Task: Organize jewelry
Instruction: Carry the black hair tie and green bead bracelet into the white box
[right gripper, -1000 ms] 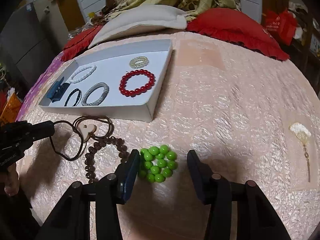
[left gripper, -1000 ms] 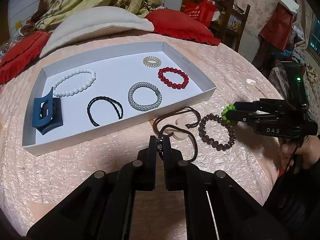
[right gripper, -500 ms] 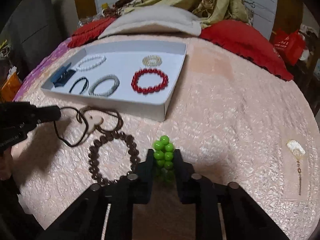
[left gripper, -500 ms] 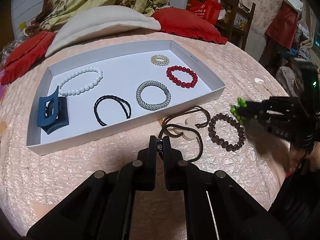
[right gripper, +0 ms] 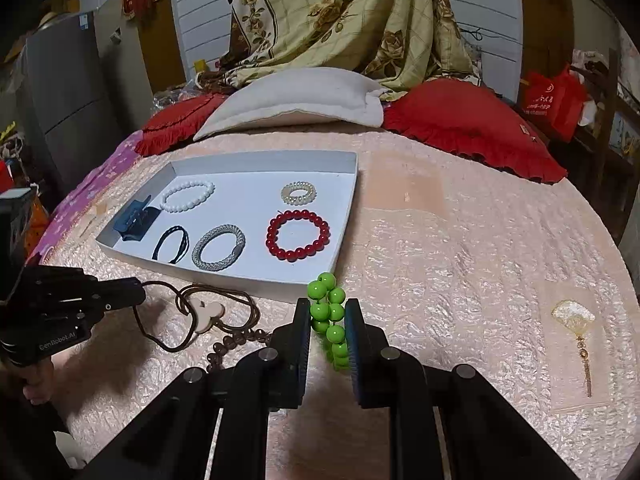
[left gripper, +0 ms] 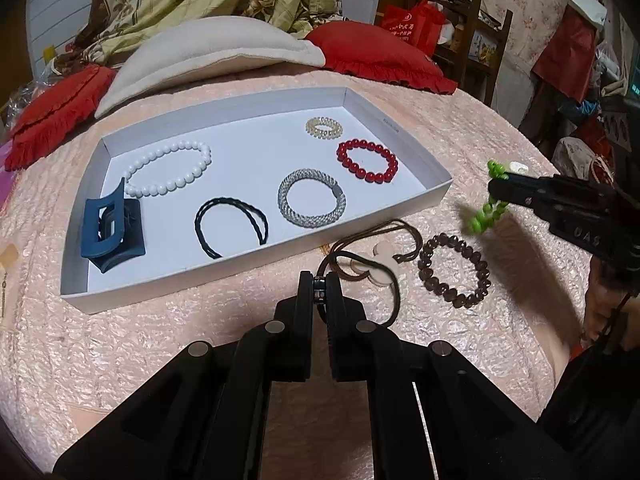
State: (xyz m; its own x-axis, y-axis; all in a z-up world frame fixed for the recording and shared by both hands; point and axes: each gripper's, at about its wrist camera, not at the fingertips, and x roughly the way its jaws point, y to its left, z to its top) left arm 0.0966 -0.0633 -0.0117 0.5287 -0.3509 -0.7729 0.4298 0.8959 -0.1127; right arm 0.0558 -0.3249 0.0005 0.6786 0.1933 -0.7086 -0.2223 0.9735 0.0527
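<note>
My right gripper (right gripper: 327,306) is shut on a green bead bracelet (right gripper: 320,290), which hangs between its pads above the pink bedcover, near the front right corner of the white tray (right gripper: 353,208). In the left wrist view the same green bracelet (left gripper: 483,213) dangles from the right gripper (left gripper: 497,192), clear of the cover. My left gripper (left gripper: 320,286) is shut on the loop of a brown cord necklace (left gripper: 404,226) with a pale pendant (left gripper: 380,270). A brown bead bracelet (left gripper: 452,292) lies on the cover beside the necklace.
The tray (left gripper: 256,268) holds a blue claw clip (left gripper: 112,232), a white bead bracelet (left gripper: 168,174), a black hair tie (left gripper: 230,224), a silver band (left gripper: 312,196), a red bead bracelet (left gripper: 368,160) and a coil tie (left gripper: 325,127). A fan-shaped ornament (right gripper: 572,316) lies at the right. Pillows (right gripper: 296,100) are behind.
The right gripper closed on the green bracelet and raised it off the bedcover toward the tray's corner. The left gripper kept still on the cord.
</note>
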